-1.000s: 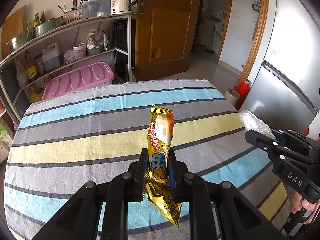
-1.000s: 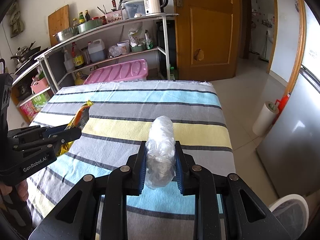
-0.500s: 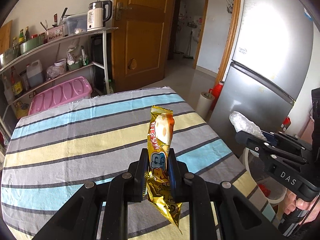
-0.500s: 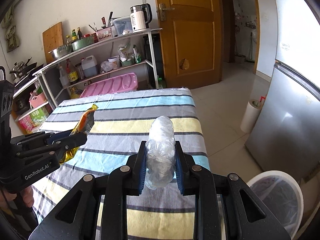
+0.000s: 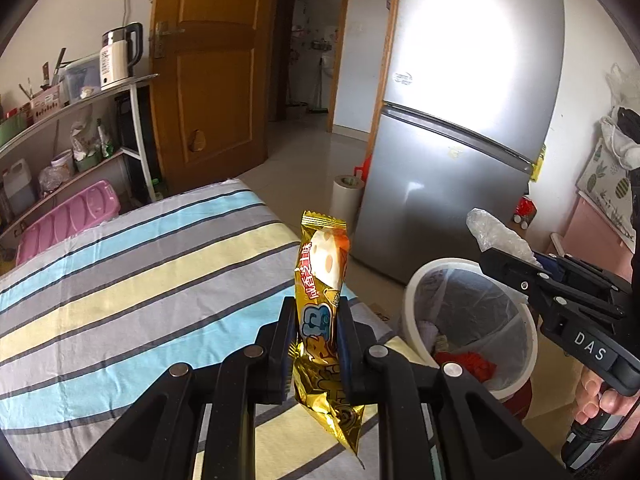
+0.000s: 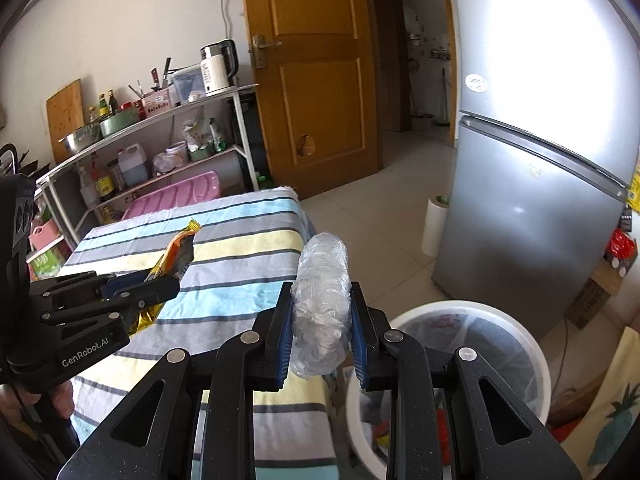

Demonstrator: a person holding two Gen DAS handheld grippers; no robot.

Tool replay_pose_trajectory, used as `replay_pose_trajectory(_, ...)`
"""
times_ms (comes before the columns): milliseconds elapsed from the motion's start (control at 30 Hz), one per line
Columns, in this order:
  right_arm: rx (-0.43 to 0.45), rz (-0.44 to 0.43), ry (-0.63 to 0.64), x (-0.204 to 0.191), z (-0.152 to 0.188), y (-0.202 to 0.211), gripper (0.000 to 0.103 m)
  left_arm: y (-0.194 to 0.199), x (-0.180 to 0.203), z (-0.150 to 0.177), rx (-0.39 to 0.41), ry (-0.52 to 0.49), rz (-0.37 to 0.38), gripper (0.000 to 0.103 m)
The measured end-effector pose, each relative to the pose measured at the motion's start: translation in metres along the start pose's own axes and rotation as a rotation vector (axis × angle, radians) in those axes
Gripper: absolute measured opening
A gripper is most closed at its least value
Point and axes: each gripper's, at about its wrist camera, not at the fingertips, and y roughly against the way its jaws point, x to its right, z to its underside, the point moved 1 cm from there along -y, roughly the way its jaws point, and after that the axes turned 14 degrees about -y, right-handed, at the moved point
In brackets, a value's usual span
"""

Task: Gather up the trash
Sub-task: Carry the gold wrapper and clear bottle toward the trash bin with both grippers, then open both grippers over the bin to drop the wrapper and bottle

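My left gripper (image 5: pixel 316 320) is shut on a gold snack wrapper (image 5: pixel 322 276) and holds it upright over the right edge of the striped table (image 5: pixel 120 288). My right gripper (image 6: pixel 320 320) is shut on a crumpled clear plastic wad (image 6: pixel 320 300), held near the table's corner, just left of the white trash bin (image 6: pixel 532 364). The bin (image 5: pixel 416 336) has a clear liner and some trash inside. In the left wrist view the right gripper (image 5: pixel 504 256) with its plastic wad (image 5: pixel 492 232) is above the bin's rim. The left gripper (image 6: pixel 160 280) with the wrapper (image 6: pixel 176 248) shows in the right wrist view.
A silver fridge (image 6: pixel 540 200) stands behind the bin. A white paper roll (image 6: pixel 434 224) stands on the floor by the fridge. A metal shelf rack (image 6: pixel 160 140) with a kettle and bottles and a wooden door (image 6: pixel 316 80) are beyond the table.
Both grippers have swung to the right, from over the table toward the trash bin. The bin and fridge now fill the right side. Both still hold their trash.
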Motion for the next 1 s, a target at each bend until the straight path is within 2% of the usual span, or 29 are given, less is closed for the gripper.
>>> replay_pose_trajectory(200,0.006,0.105,-0.048,0.051,0.006,0.023,0.026,-0.019,0.054,-0.015,0.001,-0.066,0.101,0.019)
replay_pose_trajectory(467,-0.023,0.200,-0.115,0.109,0.016,0.034,0.026,-0.055,0.117,-0.023,-0.054,-0.126,0.222,0.019)
replay_pose_trajectory(667,-0.087,0.243,-0.151,0.138,0.028,0.015,0.026,-0.079,0.147,-0.014,-0.118,-0.164,0.251,0.019)
replay_pose_trajectory(867,-0.145,0.259,-0.182,0.160,0.039,-0.005,0.026,-0.099,0.157,-0.009,-0.177,-0.180,0.228,0.019)
replay_pose_trajectory(1000,-0.184,0.274,-0.189,0.168,0.046,-0.017,0.028,-0.107,0.158,-0.007,-0.198,-0.179,0.218,0.027)
